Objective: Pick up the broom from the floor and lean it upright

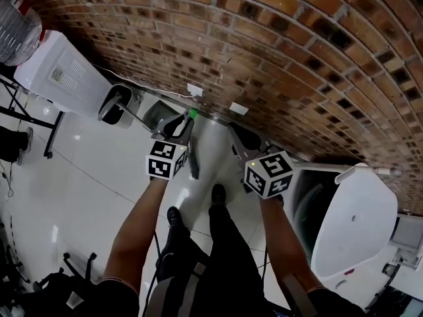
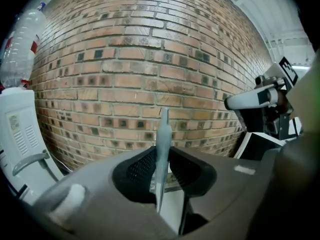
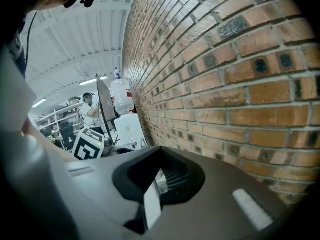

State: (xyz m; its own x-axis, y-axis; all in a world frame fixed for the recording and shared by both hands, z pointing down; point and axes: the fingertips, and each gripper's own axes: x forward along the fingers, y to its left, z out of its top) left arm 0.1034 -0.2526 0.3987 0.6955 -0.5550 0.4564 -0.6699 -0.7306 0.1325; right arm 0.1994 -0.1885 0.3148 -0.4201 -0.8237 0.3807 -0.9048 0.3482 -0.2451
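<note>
- Brick wall (image 1: 277,51) straight ahead of both grippers and close: likely the surface for leaning.
- Broom (image 2: 162,134) between wall and person, handle near upright, long axis crossing the jaws top to bottom.
- Left gripper (image 1: 177,129) clamped on that handle, so the carrying hand.
- Right gripper (image 1: 246,139) alongside; pale strip between its jaws, grip unclear.
</note>
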